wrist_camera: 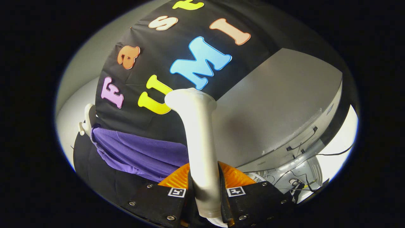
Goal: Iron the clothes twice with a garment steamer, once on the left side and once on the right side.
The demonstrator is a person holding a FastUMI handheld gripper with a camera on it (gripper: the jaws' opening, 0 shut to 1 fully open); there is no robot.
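My gripper (205,196) is shut on the white garment steamer (199,142), both fingers pressing its handle. The steamer rises from between the fingers and ends in a flat head (190,96) tilted up and to the left. The purple garment (139,152) hangs to the left of the steamer, below the black cloth wall. It hangs from a white hanger (88,120) whose end shows at the garment's upper left. The steamer head is up against the black cloth, above the garment and not touching it.
A grey table top (278,104) stretches away to the right of the steamer. Below its edge are black cables (303,148) and a metal frame. The booth's black cloth wall (177,41) hangs behind the garment, with a pale wall beyond it on the left.
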